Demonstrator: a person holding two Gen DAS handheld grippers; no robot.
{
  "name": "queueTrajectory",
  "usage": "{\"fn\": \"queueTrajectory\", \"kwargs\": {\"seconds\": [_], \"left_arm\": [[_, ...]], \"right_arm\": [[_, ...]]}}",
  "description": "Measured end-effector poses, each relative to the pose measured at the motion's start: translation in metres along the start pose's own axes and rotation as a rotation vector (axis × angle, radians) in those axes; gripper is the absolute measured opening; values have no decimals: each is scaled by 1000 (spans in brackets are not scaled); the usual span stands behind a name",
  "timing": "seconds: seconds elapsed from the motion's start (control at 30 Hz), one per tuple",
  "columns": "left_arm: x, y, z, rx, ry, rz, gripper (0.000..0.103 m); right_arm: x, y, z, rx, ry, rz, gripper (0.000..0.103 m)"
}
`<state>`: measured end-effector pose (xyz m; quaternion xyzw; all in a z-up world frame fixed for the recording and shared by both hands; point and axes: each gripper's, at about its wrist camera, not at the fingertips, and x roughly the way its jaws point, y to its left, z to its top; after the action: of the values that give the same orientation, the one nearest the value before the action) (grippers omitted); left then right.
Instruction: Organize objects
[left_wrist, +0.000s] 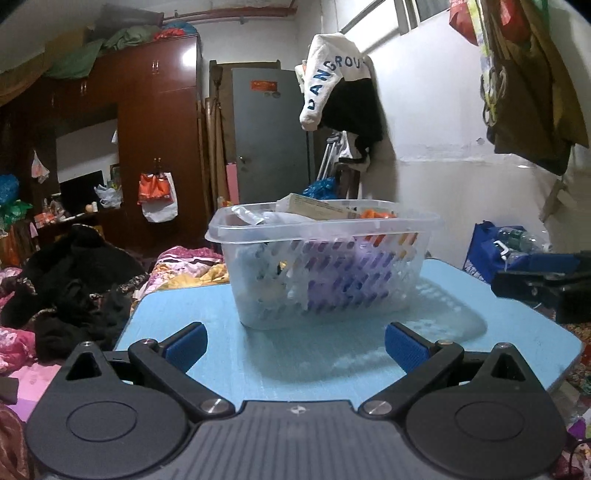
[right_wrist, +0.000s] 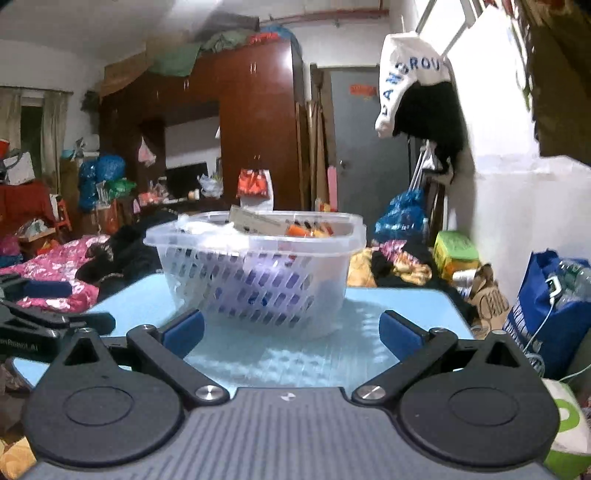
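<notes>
A clear plastic basket (left_wrist: 325, 266) with slotted walls stands on a light blue table (left_wrist: 295, 354). It holds a cardboard box (left_wrist: 317, 207), orange items (left_wrist: 376, 214), a white tube and purple things. My left gripper (left_wrist: 293, 343) is open and empty, just short of the basket's near wall. The right wrist view shows the same basket (right_wrist: 255, 273) on the table (right_wrist: 295, 354), with the box (right_wrist: 258, 221) on top. My right gripper (right_wrist: 291, 332) is open and empty, close in front of the basket. The other gripper shows at the left edge (right_wrist: 44, 321).
A bed with pink bedding and black clothes (left_wrist: 74, 288) lies left of the table. A blue bag with bottles (right_wrist: 554, 306) stands on the right. A brown wardrobe (left_wrist: 155, 129) and grey door (left_wrist: 269, 136) are behind. Clothes hang on the wall (left_wrist: 343, 81).
</notes>
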<state>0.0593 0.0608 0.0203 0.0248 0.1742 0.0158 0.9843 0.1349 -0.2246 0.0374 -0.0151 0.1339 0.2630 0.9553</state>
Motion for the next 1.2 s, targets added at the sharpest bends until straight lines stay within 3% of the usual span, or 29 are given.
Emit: {"fn": "queueTrajectory", "kwargs": {"seconds": [0.5, 1.2], "left_arm": [[-27, -11, 2, -19, -79, 1, 103], [-32, -17, 0, -11, -86, -6, 103]], "right_arm": [[-3, -1, -8, 71, 50, 40, 103], [-12, 6, -9, 46, 37, 42, 103]]}}
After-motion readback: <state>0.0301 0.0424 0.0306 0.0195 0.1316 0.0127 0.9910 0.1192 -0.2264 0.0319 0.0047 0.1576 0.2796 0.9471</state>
